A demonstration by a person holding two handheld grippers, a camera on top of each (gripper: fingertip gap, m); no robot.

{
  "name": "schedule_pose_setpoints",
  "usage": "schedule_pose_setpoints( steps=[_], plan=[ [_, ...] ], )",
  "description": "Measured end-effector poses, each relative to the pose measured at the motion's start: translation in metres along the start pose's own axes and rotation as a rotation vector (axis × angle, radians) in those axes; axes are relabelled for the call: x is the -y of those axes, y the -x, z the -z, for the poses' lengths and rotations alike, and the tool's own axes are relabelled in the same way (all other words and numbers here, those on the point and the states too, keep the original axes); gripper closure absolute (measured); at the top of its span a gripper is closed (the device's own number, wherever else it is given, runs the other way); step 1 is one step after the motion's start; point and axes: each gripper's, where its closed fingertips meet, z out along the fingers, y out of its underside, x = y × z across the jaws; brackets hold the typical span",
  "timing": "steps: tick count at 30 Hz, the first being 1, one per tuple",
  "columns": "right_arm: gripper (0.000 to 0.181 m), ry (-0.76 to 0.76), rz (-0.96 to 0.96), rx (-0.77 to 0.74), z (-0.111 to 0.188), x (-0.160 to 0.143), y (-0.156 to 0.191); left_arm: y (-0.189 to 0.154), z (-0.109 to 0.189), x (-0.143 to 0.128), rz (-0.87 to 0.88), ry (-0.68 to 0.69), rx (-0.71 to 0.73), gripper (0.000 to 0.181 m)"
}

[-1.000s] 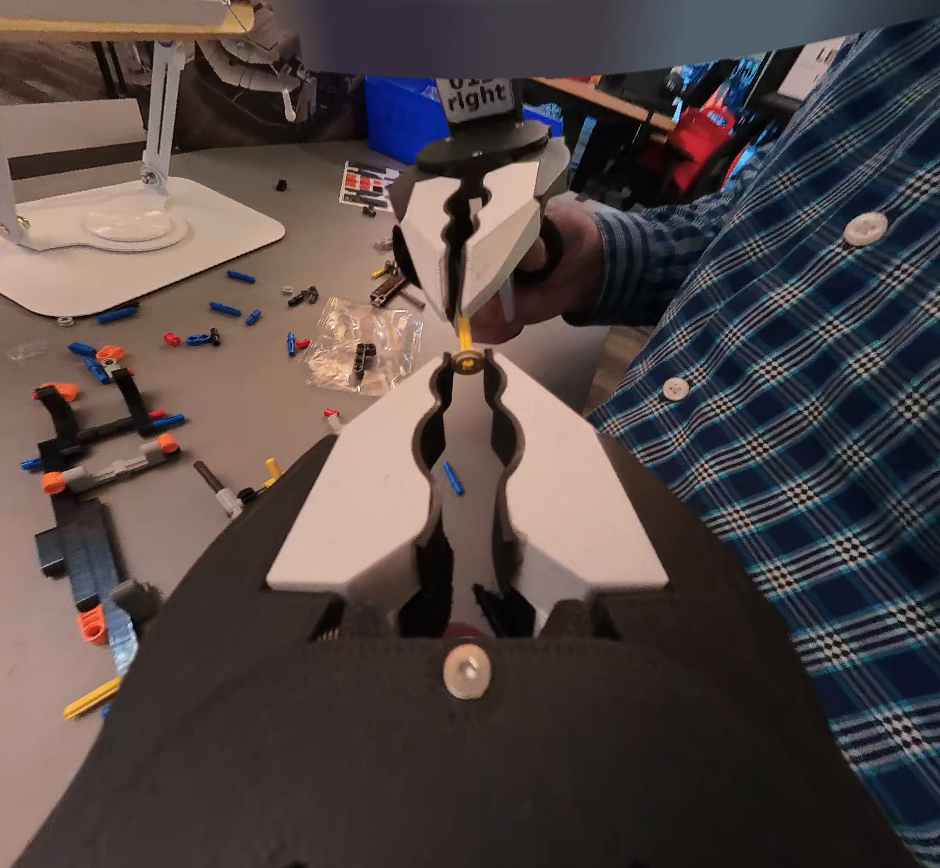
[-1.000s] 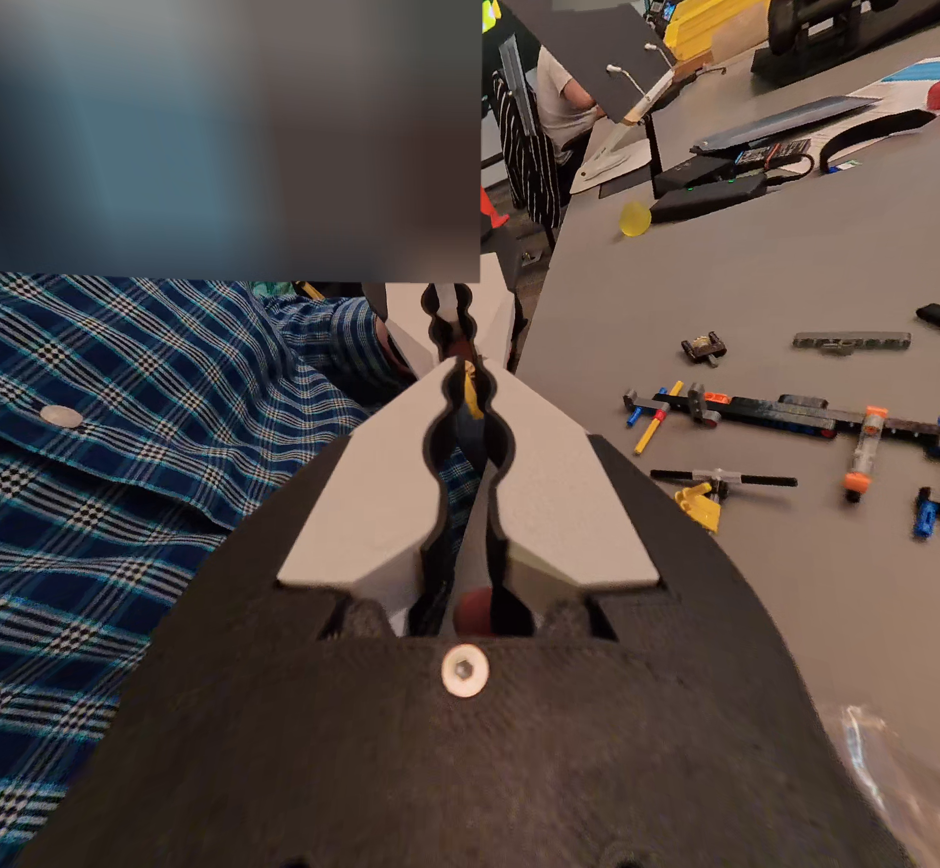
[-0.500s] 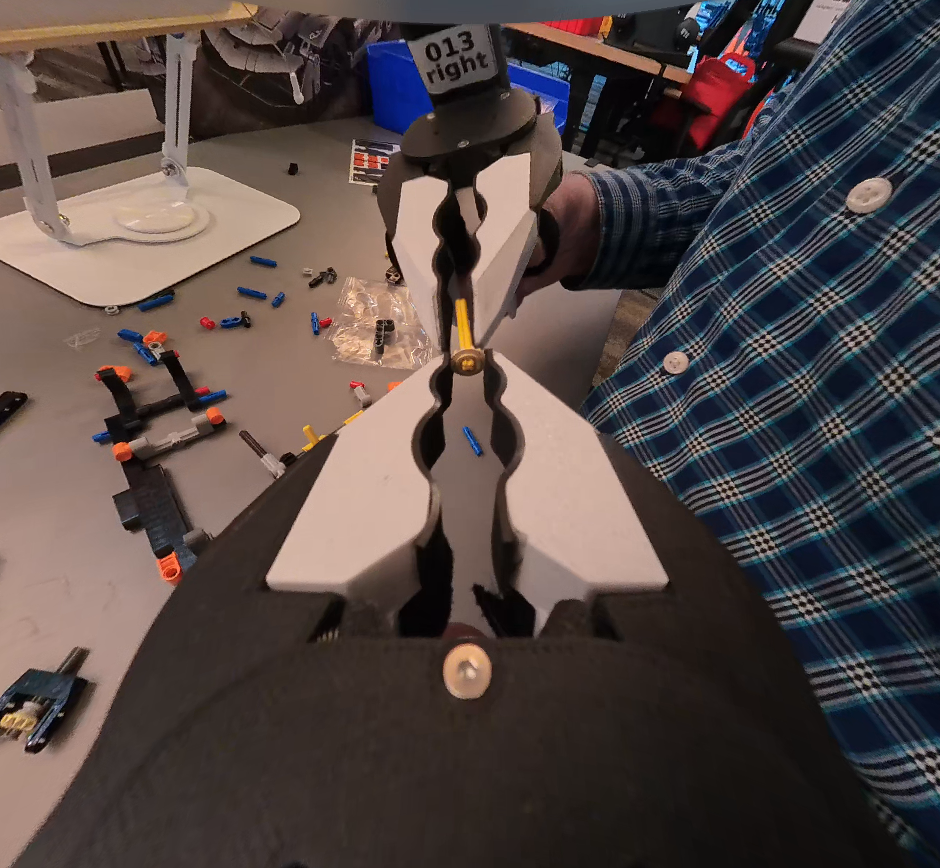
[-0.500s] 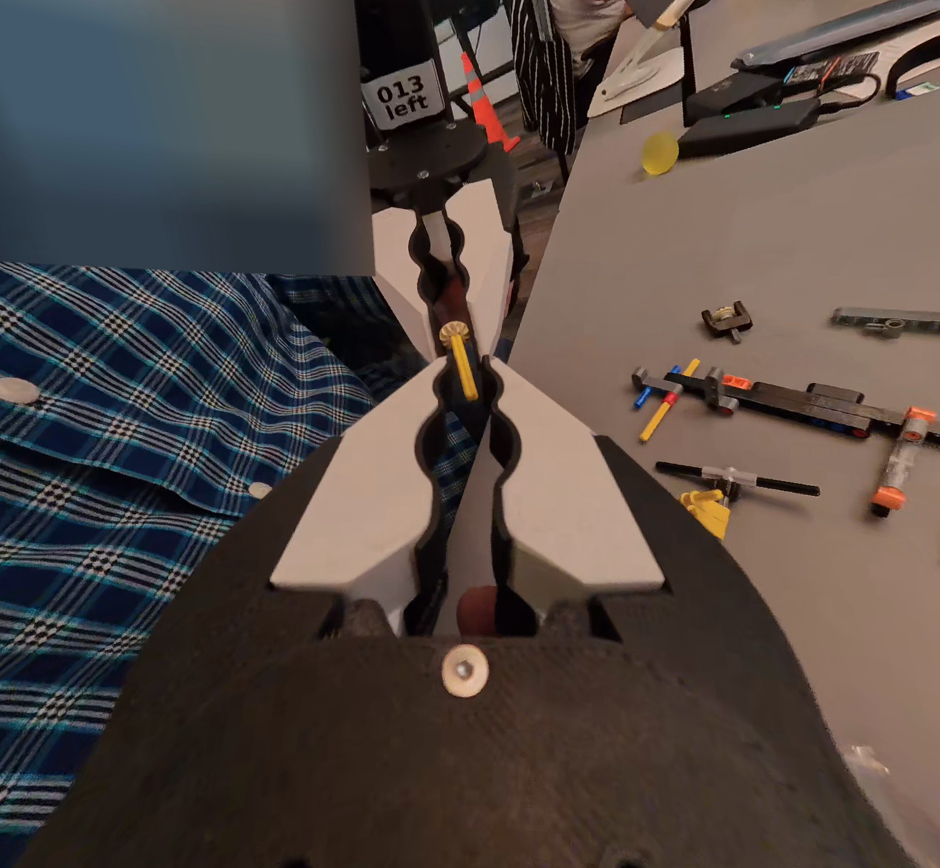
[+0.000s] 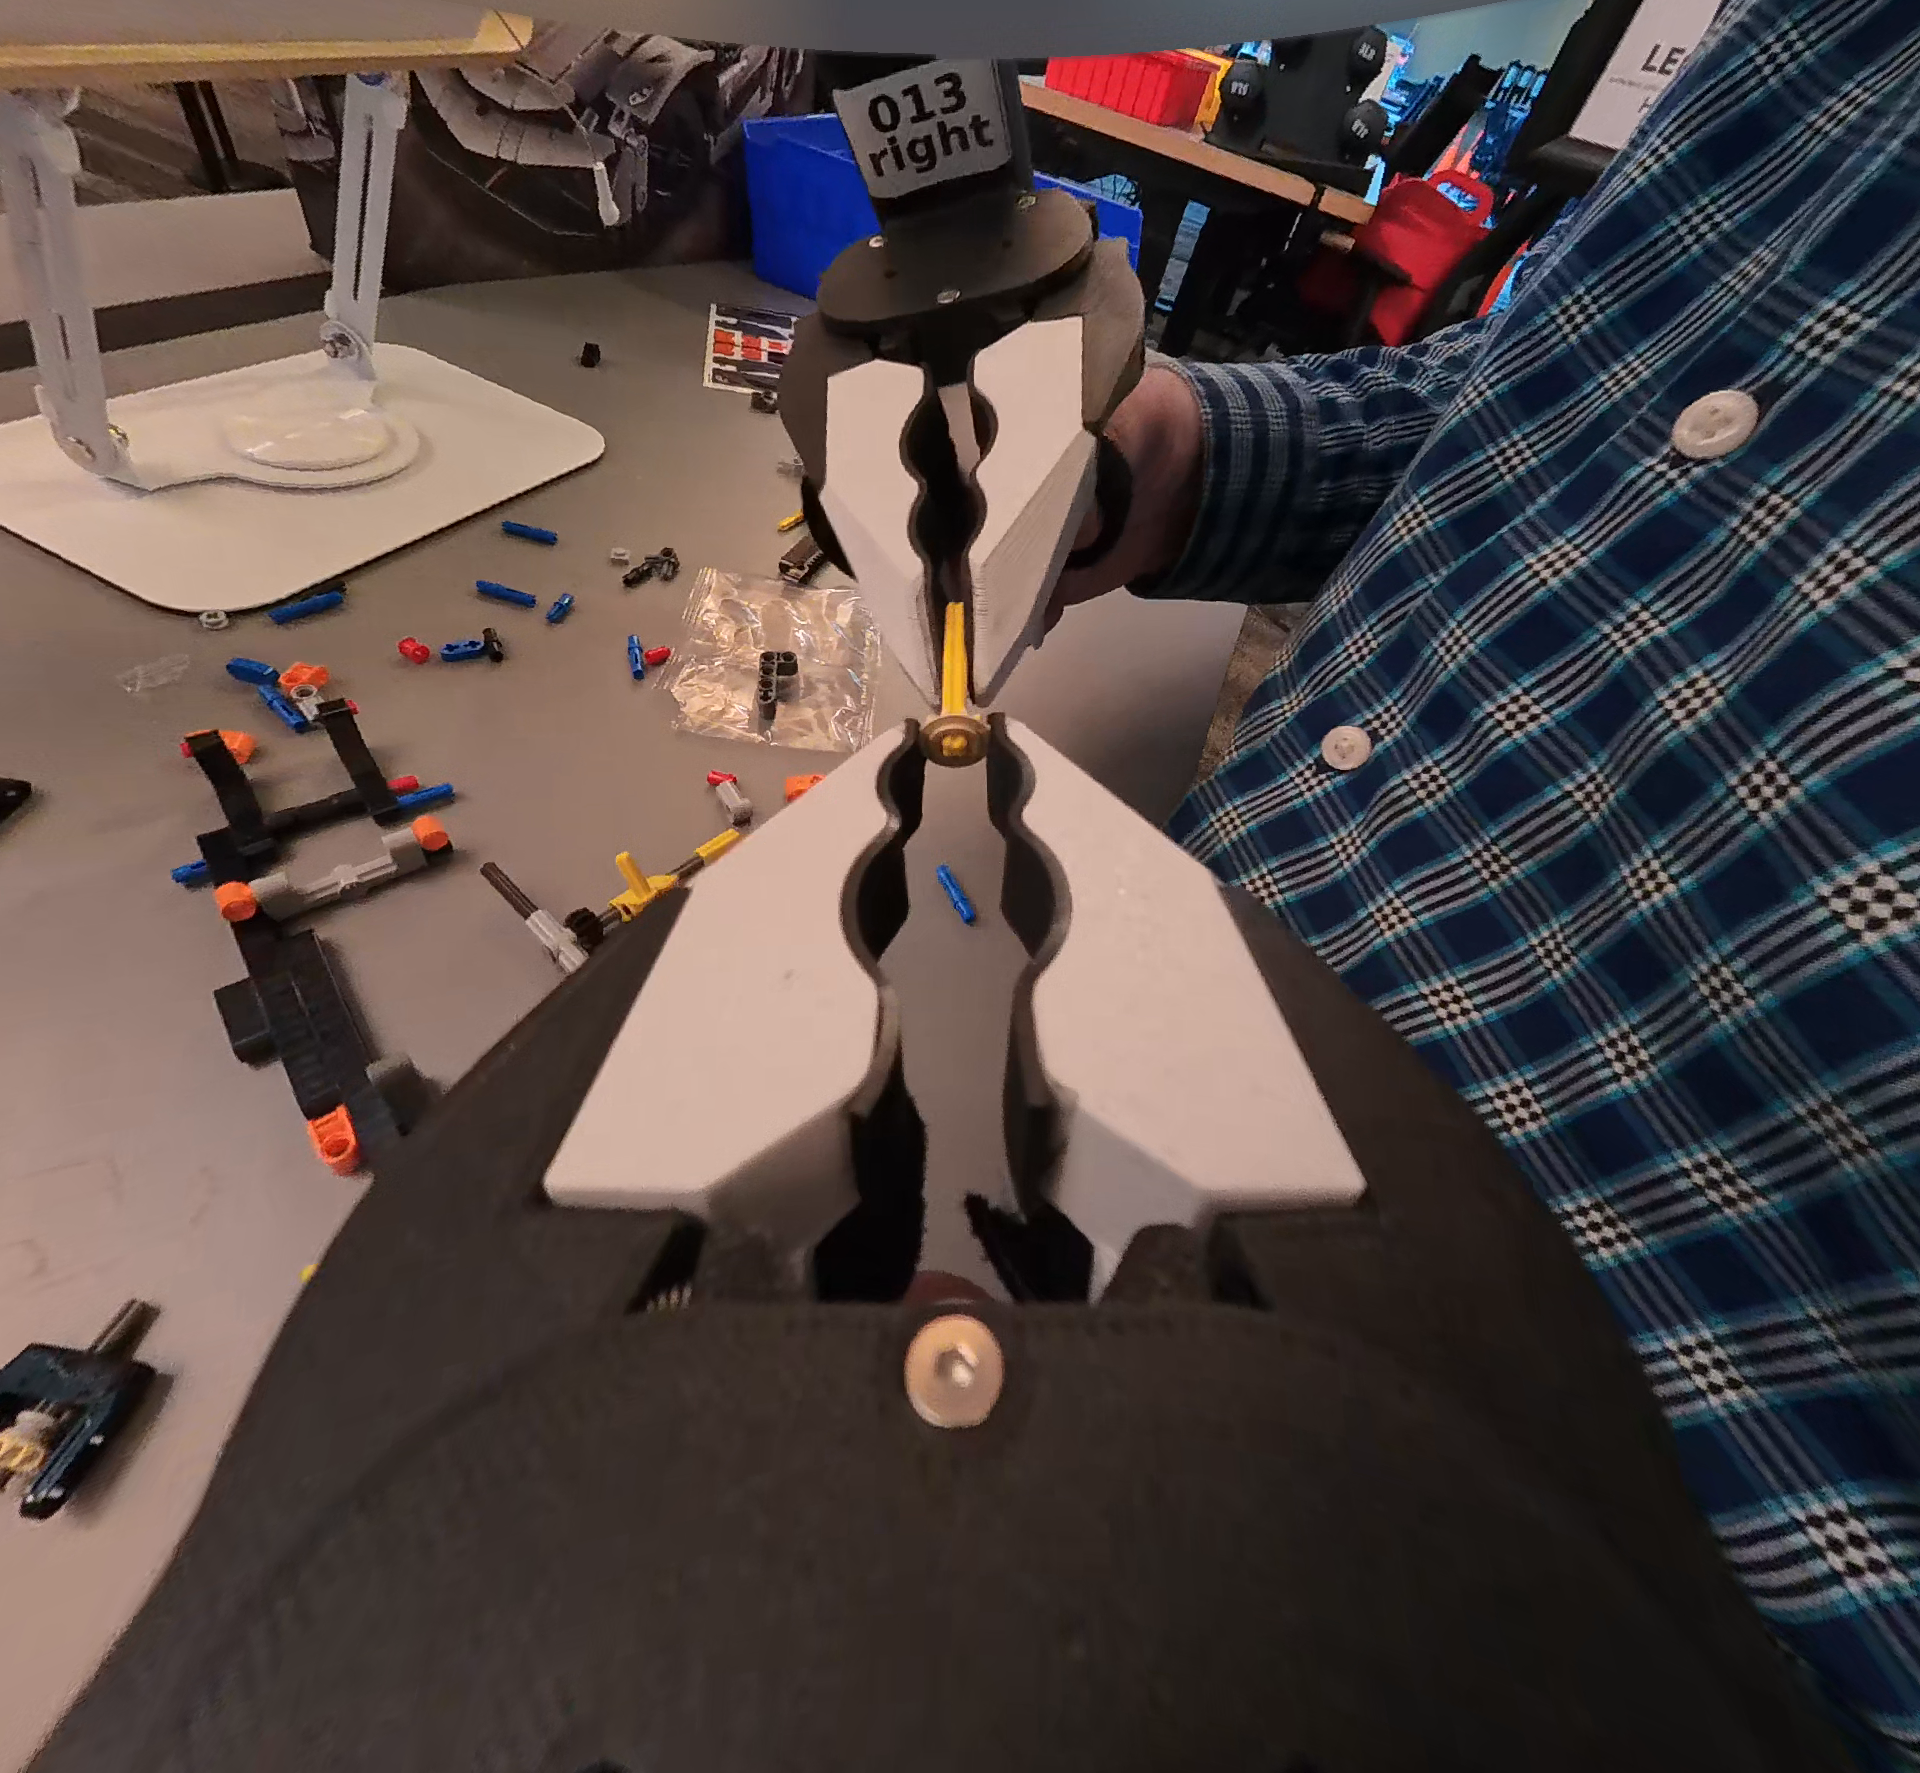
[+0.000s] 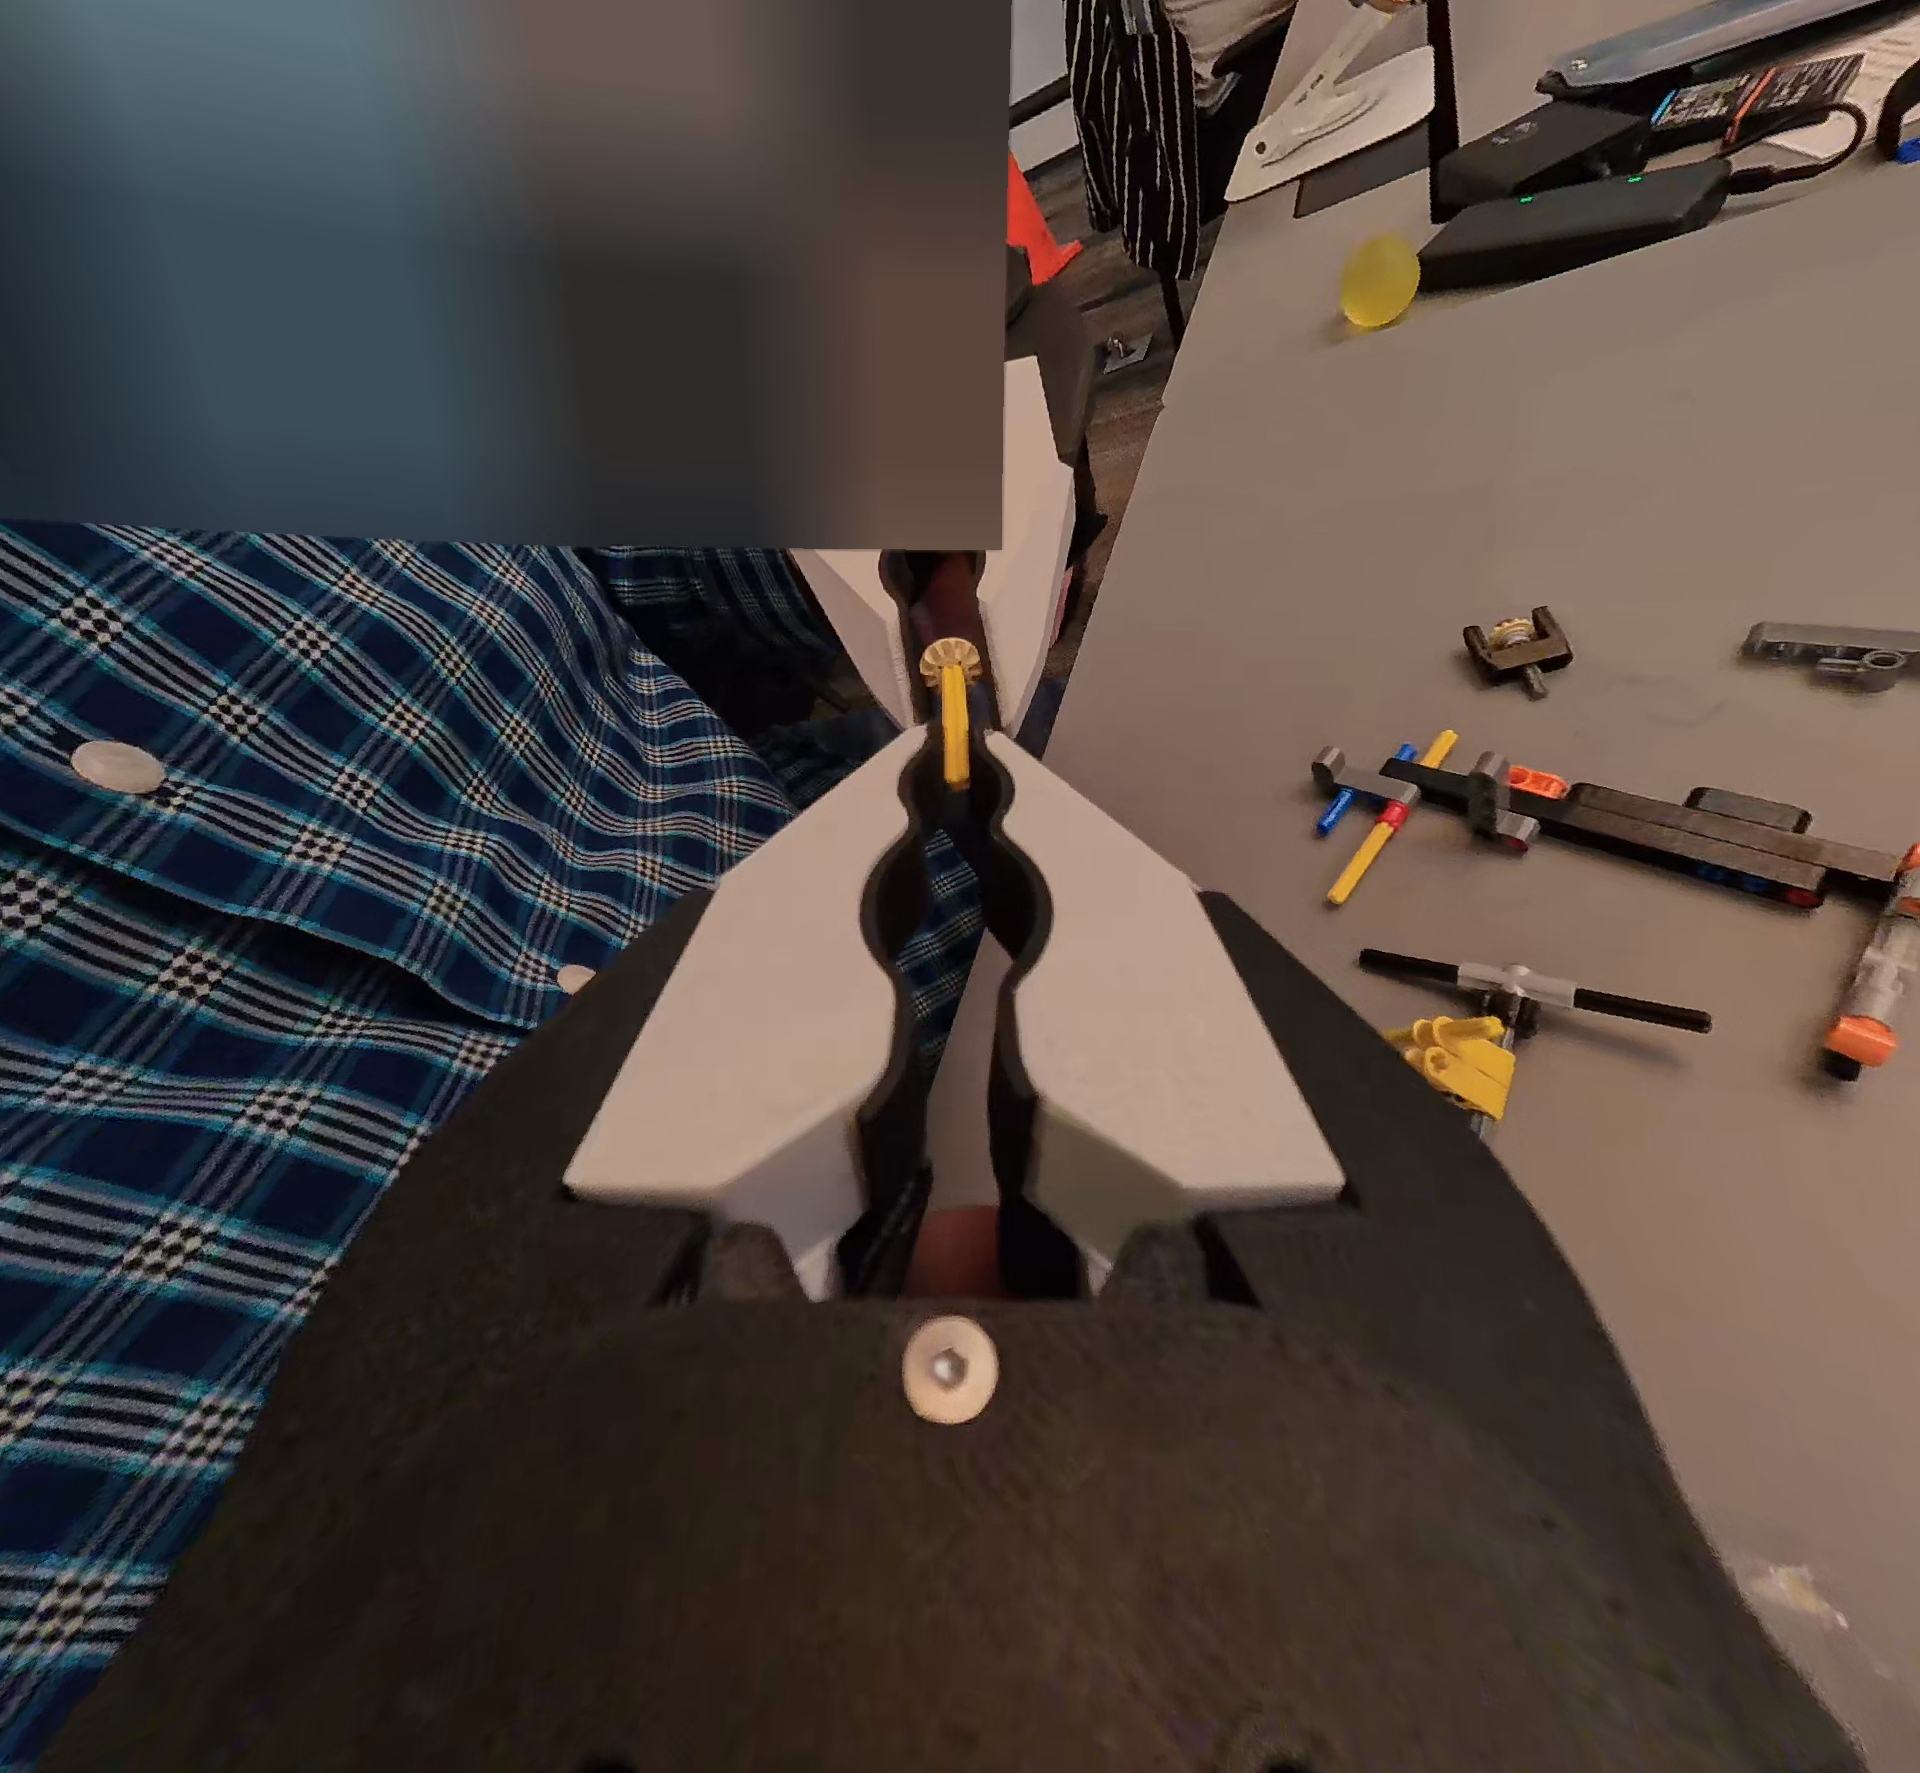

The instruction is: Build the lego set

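- Lego axle [image 5: 953, 651], yellow, is clenched in the right tongs [image 5: 951, 684]; its tan gear [image 5: 954, 741] end is pinched by the left tongs [image 5: 954, 749], tip to tip above the desk [image 5: 582, 767] edge.
- Since a second ago more axle shows between the tips, and the right tongs stand taller.
- Left view alone shows a bag [image 5: 774, 658] and blue pins [image 5: 506, 593].
- Right view alone shows a black beam assembly [image 6: 1652, 830] and a yellow ball [image 6: 1379, 280].

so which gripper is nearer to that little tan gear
Left. The left gripper is shut on the tan gear at its tips; the right gripper holds the yellow rod just short of it.
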Motion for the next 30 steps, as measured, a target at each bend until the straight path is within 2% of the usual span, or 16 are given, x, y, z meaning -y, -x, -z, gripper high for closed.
schedule_pose_setpoints(
  steps=[15,18,22,27,30],
  plan=[
    [0.179,0.034,0.002,0.027,-0.009,-0.012,0.002,-0.006,-0.003,-0.013,0.002,0.048,-0.030,0.172],
    [0.180,0.061,0.009,0.012,-0.011,-0.017,-0.001,-0.003,-0.004,-0.020,-0.028,0.096,-0.008,0.172],
    [0.180,0.041,-0.002,0.010,-0.012,-0.013,-0.001,-0.002,-0.001,-0.015,0.039,0.057,-0.035,0.172],
    [0.180,0.060,0.028,-0.081,-0.006,-0.008,-0.015,0.016,0.021,-0.009,0.014,0.077,0.039,0.151],
    [0.180,0.061,0.007,-0.110,-0.006,-0.010,-0.023,0.061,0.048,-0.018,0.027,0.162,0.226,0.148]
  ],
)
